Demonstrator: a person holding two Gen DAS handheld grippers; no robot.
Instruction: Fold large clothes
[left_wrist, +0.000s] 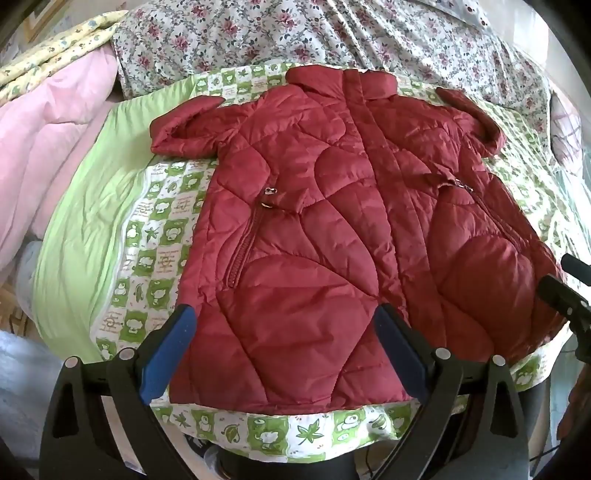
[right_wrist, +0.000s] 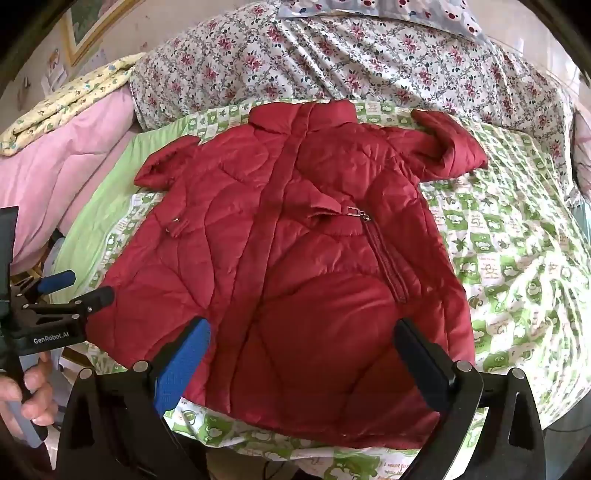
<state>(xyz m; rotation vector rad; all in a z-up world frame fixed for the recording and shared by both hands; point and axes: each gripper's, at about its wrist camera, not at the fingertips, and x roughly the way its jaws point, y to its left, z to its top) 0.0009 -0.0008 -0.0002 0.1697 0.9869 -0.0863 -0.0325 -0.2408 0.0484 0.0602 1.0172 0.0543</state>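
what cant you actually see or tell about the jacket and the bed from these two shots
- Back of the red jacket: lies front up in both views, underside hidden against the green checked sheet.
- Sleeve ends: both sleeves are bent back, cuffs not clear.
- Bed's near edge: covered by the left gripper and the right gripper.
- Sheet print text: too small and blurred in the right wrist view.
- Framed picture: cut by the fisheye edge.

Soft daylight, mottled shadows on jacket (left_wrist: 332, 221); strong fisheye warp, dark corners.
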